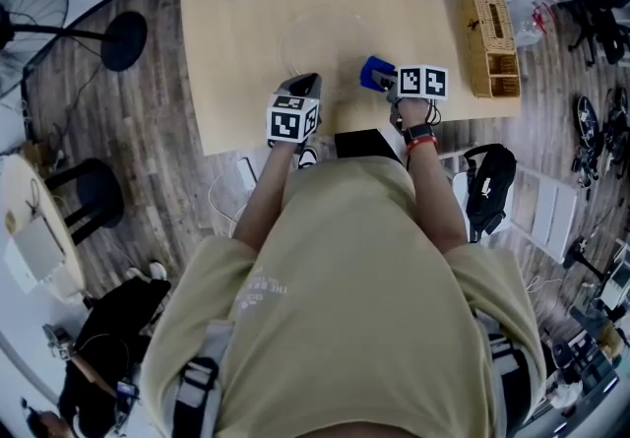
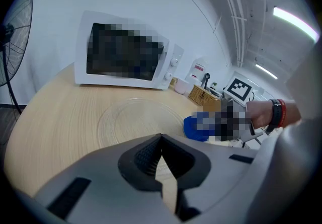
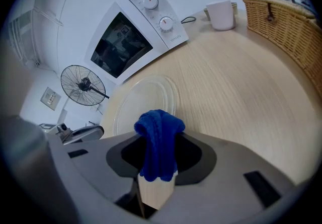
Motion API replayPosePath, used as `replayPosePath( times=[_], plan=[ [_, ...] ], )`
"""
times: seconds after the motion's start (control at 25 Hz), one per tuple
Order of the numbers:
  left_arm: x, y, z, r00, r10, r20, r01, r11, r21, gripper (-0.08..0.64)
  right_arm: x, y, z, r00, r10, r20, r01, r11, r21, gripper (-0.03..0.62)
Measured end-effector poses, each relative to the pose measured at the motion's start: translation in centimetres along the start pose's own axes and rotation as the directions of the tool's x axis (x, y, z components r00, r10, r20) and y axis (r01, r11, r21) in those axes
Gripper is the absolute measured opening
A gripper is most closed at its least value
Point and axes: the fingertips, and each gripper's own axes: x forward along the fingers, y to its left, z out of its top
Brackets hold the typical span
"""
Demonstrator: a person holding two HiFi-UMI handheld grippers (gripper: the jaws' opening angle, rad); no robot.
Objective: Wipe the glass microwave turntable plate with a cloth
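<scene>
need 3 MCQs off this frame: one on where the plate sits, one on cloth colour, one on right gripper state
1. Where is the glass plate?
A. On the table, in front of the microwave
B. Inside it
C. On a shelf

2. What colour is the cloth?
A. White
B. Red
C. Blue

3. What state is the right gripper in?
A. Open, empty
B. Shut on the cloth
C. Shut on the plate

Answers:
1 A: the plate lies flat on the wood before the microwave door.
2 C: the right gripper view shows blue fabric.
3 B: the cloth is pinched between its jaws.
</scene>
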Motion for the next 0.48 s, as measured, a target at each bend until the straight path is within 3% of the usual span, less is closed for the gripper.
replayPosePath(
  times=[0.48],
  plan=[
    [-1.6, 0.9, -1.1, 0.999, 0.044, 0.016, -0.044, 0.998, -0.038, 0.018, 0.2, 0.9, -0.2, 1.0, 0.02, 0.002, -0.02, 0.999, -0.029, 0.141]
  ],
)
